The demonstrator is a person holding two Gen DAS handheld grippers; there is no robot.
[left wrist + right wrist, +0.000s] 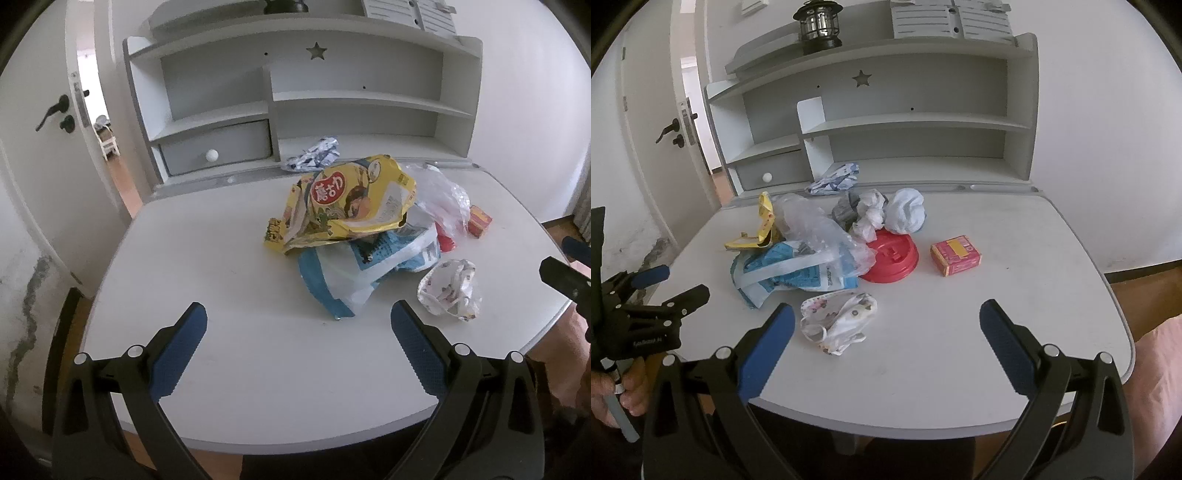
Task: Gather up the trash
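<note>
Ahead of the spread right tool (886,321) lies the patterned wrapper (837,320).

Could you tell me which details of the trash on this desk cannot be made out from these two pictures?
- Red lid: in the left wrist view, nearly all hidden behind the clear plastic bag.
- Crumpled tissues: absent from the left wrist view, behind the yellow snack bag.
- Small red box: printing too small in both.
- No trash bin in either.

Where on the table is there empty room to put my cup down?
The table is bare along its right side, past the red box, and along the near edge before the patterned mask. The left side beside the yellow bag is bare too. The middle is crowded with wrappers.
</note>
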